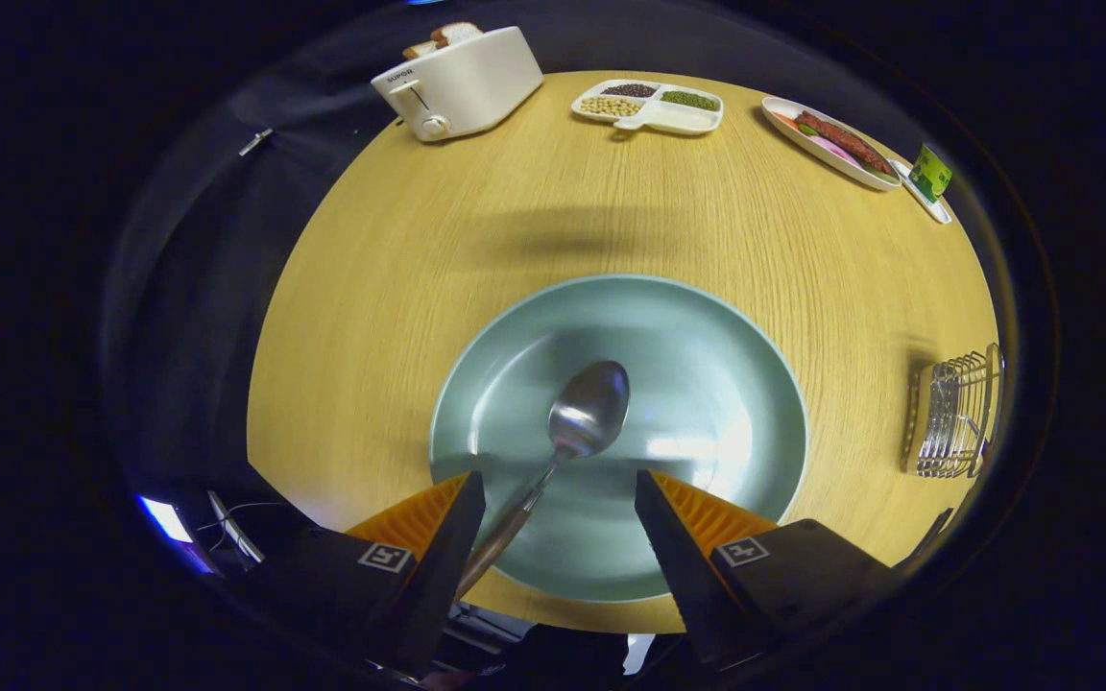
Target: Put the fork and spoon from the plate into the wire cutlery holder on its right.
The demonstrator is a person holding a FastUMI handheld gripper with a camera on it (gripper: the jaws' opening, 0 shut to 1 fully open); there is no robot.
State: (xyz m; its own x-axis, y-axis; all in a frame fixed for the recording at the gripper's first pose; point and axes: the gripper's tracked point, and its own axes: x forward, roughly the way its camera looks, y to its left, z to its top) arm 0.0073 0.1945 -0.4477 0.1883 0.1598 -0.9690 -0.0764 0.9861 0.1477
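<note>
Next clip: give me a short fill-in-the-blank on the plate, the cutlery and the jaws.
The spoon lies on the green ____.
The gripper has its jaws ____, with the spoon's handle between them.
The wire cutlery holder stands to the plate's ____.
Bread sticks out of the ____ at the table's far edge.

Missing: plate; open; right; toaster

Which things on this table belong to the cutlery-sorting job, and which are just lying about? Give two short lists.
Belong to the job:
spoon, lying on the plate
wire cutlery holder, to the plate's right
gripper, jaws open either side of the spoon's handle

Just lying about:
toaster
divided dish of beans
oblong dish of food
</note>
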